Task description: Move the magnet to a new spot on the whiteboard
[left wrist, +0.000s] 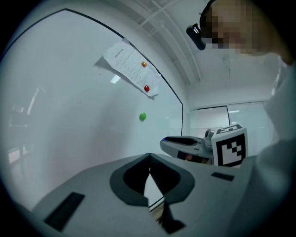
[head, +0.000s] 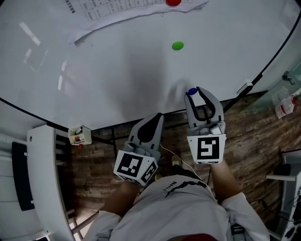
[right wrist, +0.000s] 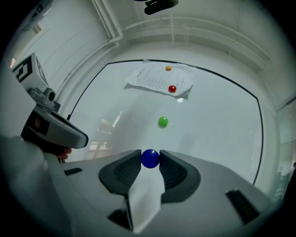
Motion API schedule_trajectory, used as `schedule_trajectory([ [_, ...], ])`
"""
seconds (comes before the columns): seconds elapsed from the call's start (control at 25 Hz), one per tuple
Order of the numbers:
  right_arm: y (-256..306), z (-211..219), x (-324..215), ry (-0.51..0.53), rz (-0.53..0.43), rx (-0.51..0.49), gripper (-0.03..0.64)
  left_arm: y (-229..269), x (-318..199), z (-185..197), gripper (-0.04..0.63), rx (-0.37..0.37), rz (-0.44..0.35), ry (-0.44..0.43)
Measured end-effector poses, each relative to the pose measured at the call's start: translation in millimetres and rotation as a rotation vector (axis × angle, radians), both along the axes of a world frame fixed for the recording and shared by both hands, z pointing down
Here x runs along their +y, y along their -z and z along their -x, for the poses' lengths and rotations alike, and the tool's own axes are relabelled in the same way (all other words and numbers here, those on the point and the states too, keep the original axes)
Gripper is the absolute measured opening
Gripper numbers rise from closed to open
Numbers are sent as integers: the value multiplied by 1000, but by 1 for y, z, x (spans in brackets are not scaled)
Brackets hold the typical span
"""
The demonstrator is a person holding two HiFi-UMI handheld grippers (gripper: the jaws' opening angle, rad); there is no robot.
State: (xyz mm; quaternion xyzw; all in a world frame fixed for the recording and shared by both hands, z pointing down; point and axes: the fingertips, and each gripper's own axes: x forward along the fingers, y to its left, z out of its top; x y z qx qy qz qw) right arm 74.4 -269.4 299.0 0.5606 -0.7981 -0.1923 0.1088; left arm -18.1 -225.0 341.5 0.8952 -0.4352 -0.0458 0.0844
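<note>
A round blue magnet (right wrist: 150, 158) sits pinched between the jaw tips of my right gripper (right wrist: 150, 159), which is shut on it. In the head view that blue magnet (head: 192, 92) shows at the tip of the right gripper (head: 194, 92), close to the lower part of the whiteboard (head: 117, 66). My left gripper (head: 157, 116) hangs lower, below the board's bottom edge, shut with nothing in it. In the left gripper view its jaws (left wrist: 149, 157) meet at the tips.
A green magnet (head: 177, 45) sticks to the board above the right gripper. A printed sheet (head: 127, 12) is pinned at the top by a red magnet (head: 173, 2); an orange magnet (right wrist: 168, 68) holds it too. A marker tray (head: 79, 135) hangs at the board's lower left.
</note>
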Motion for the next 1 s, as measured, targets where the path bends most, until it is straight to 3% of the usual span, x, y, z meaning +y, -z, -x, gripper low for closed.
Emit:
schedule_trajectory([
  [0.52, 5, 56, 54, 51, -9, -4, 132, 8, 43, 41, 11, 6, -23, 27],
  [1.0, 6, 70, 61, 78, -8, 15, 132, 15, 53, 50, 12, 21, -34, 48],
])
